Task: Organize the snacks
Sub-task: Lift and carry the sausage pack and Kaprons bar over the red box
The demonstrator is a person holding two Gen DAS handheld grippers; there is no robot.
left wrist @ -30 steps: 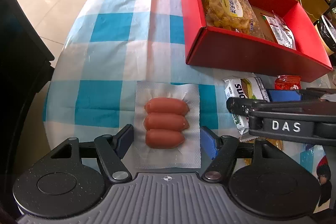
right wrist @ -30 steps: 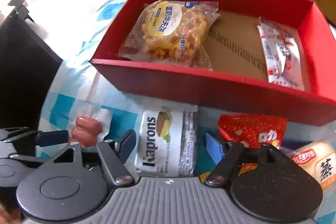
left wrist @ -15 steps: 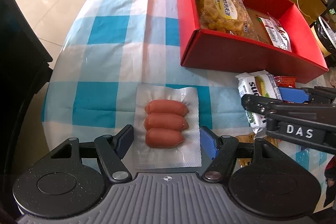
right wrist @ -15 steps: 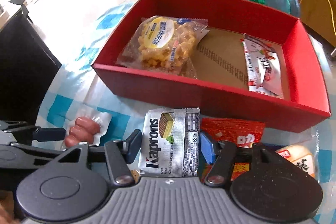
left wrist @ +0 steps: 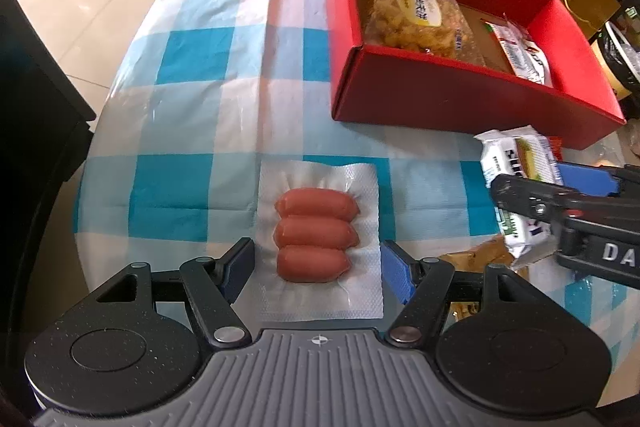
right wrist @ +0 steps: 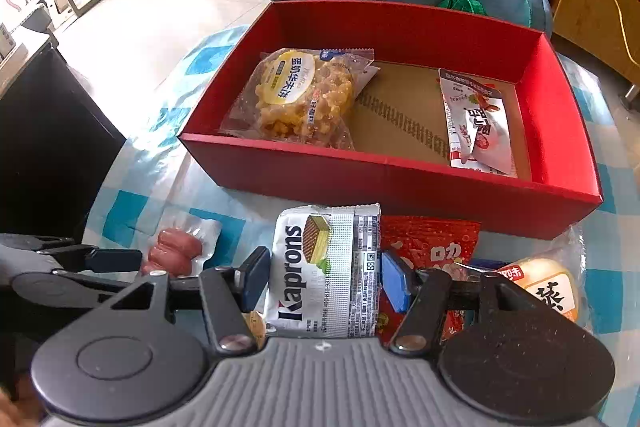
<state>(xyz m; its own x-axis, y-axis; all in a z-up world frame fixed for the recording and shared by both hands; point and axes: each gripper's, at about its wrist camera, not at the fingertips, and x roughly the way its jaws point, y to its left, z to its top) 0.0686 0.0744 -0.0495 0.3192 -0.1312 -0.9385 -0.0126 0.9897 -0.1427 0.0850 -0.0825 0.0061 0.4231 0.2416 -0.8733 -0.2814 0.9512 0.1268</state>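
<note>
Two grippers here: right gripper (right wrist: 324, 277) clamped on the Kaprons wafer pack (right wrist: 326, 273), left gripper (left wrist: 318, 267) spread wide around the sausage pack (left wrist: 316, 237).

Six snack packs (right wrist: 326, 275), one box (right wrist: 400, 183)

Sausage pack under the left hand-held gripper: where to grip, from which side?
Come from above, pads across the short sides of the sausage pack, on the bulge of the three sausages. It lies flat on the checked tablecloth; its thin sealed film border gives no purchase. The left hand-held gripper already straddles it, open.
</note>
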